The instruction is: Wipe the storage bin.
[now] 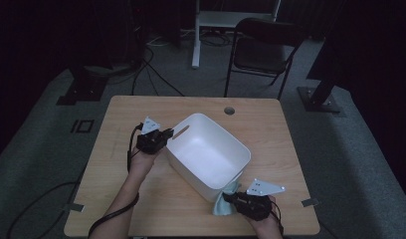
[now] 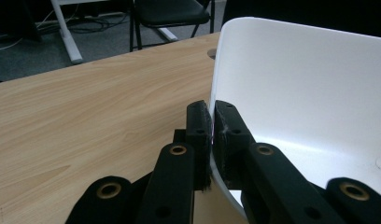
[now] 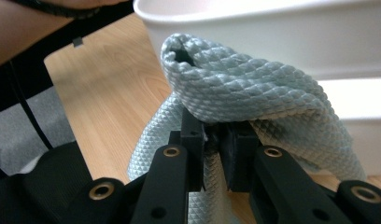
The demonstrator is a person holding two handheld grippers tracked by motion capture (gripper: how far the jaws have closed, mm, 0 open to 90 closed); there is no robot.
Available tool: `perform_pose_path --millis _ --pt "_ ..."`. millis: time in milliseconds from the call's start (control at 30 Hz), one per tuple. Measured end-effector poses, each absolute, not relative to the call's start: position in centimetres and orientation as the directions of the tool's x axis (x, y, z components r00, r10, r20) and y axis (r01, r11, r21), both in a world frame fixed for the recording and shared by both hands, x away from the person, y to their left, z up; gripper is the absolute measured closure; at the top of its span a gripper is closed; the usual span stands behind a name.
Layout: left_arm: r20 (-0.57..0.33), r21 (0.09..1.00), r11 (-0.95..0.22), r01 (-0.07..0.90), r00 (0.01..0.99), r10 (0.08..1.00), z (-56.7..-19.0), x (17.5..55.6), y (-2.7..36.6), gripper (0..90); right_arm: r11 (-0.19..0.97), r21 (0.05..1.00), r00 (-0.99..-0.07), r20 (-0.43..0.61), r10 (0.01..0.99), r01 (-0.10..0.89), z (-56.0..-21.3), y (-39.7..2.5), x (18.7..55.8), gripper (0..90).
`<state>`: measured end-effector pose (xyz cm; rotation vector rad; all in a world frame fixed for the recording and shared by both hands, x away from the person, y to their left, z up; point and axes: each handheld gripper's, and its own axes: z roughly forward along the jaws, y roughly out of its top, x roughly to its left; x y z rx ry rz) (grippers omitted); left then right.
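The person is working at a wooden table (image 1: 270,124) with a white bin (image 1: 207,155) set at an angle near its middle, open side up. The left gripper (image 1: 163,135) is clamping the bin's rim at the corner nearest it; in the left gripper view the jaws are pressing together on the thin white wall (image 2: 212,122), one jaw outside and one inside. That hold is most likely pinning the bin so it is not sliding or tipping while the other hand works against it.

The right gripper (image 1: 230,198) is sitting at the table's near edge, just beside the bin's near corner, and is pinching a pale blue cloth (image 1: 225,203). In the right gripper view the jaws are closing on a gathered fold of the cloth (image 3: 254,93), whose quilted weave is bulging up over the fingertips and draping down both sides. The cloth is touching or almost touching the bin's outer wall (image 3: 291,42); which of the two cannot be told. Bunching the cloth this way is giving a soft pad to press on the plastic, so the work in hand looks like wiping the bin, with the outside near corner being the part addressed now
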<state>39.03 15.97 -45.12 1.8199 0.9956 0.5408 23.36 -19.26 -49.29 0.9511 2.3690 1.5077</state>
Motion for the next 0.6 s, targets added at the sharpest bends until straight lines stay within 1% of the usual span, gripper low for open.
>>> perform_pose_path --millis 167,300,367,467,533,600 --pt "-0.063 0.897 -0.204 0.392 0.569 0.82 -45.2 39.0 16.0 85.8 0.312 0.846 -0.775 0.173 0.608 0.433 -50.4 -19.2 23.7 80.5" --pt "-0.062 0.897 -0.203 0.392 0.568 0.82 -45.2 39.0 16.0 85.8 0.316 0.823 -0.76 0.197 0.62 0.471 -51.3 -19.4 24.2 80.5" --pt "-0.062 0.898 -0.202 0.391 0.568 0.821 -45.2 39.0 16.0 85.8 0.295 0.818 -0.743 0.221 0.632 0.494 -51.4 -19.9 24.6 80.6" --pt "-0.065 0.898 -0.201 0.392 0.568 0.82 -45.2 39.0 16.0 85.8 0.25 0.842 -0.726 0.217 0.652 0.477 -50.5 -20.8 24.8 80.6" --pt "-0.064 0.897 -0.202 0.393 0.569 0.82 -45.2 39.1 16.0 85.8 0.25 0.846 -0.719 0.204 0.665 0.471 -50.3 -21.0 25.0 80.6" --pt "-0.062 0.897 -0.204 0.393 0.568 0.82 -45.2 39.1 16.0 85.9 0.262 0.847 -0.718 0.185 0.671 0.463 -50.8 -20.9 25.1 80.7"
